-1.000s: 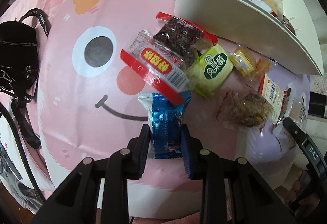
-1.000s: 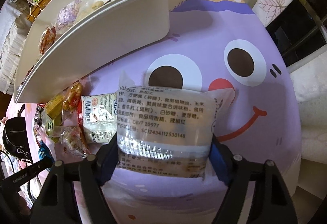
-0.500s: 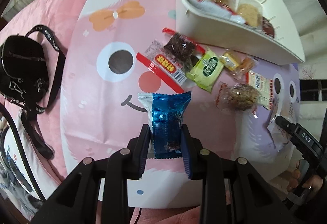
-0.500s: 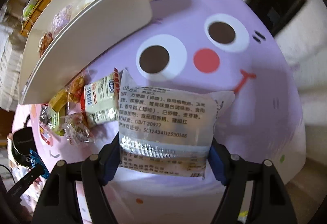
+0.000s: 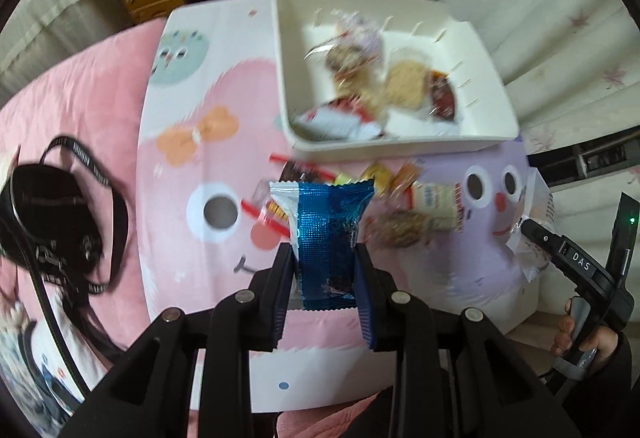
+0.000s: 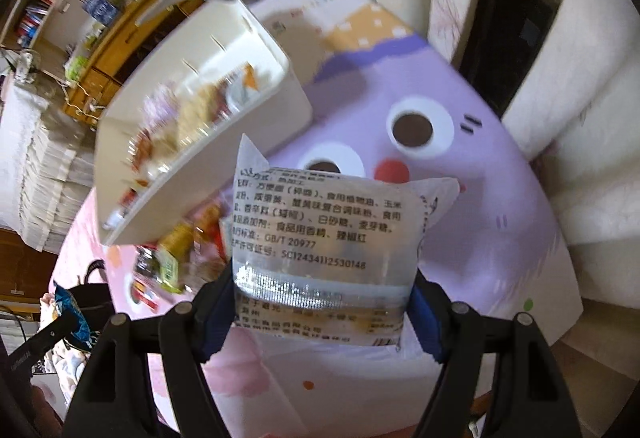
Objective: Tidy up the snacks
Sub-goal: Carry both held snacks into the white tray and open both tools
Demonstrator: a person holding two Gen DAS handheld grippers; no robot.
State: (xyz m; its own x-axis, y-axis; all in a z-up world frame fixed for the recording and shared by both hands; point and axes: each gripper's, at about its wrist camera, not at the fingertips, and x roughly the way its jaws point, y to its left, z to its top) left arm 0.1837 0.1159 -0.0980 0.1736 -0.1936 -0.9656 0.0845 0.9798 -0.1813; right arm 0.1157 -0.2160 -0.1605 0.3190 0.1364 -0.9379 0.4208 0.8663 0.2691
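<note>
Two grippers: I have one snack in each, both held up over the table.
Left gripper [image 5: 325, 278]: its jaws are clamped on a blue foil packet [image 5: 326, 234], which stands upright between the blue pads with its crimped top edge up.
Right gripper [image 6: 322, 302]: its jaws sit wide and press on both sides of a clear packet [image 6: 324, 238] with black printed text and a silvery band across it. From the left wrist view I see this same gripper [image 5: 532, 234] at the right edge, with a hand [image 5: 588, 342] on its handle.
White bin [image 5: 404, 148]: it sits at the far side of the table, past both packets. Several wrapped snacks lie inside it, blurred; I make out a pale round cake and a red-and-white wrapper.
Loose snacks [image 5: 404, 198]: a small heap lies on the cloth just in front of the bin's near wall, between it and my blue foil packet. Blur keeps me from telling them apart, though one pale wrapper with blue lettering shows.
Tablecloth [image 5: 180, 174]: pink cartoon face on the left half, purple cartoon face [image 6: 416, 126] on the right.
Black bag [image 5: 44, 222]: it lies with its strap on pink fabric, well apart from the snacks, left of the table.
</note>
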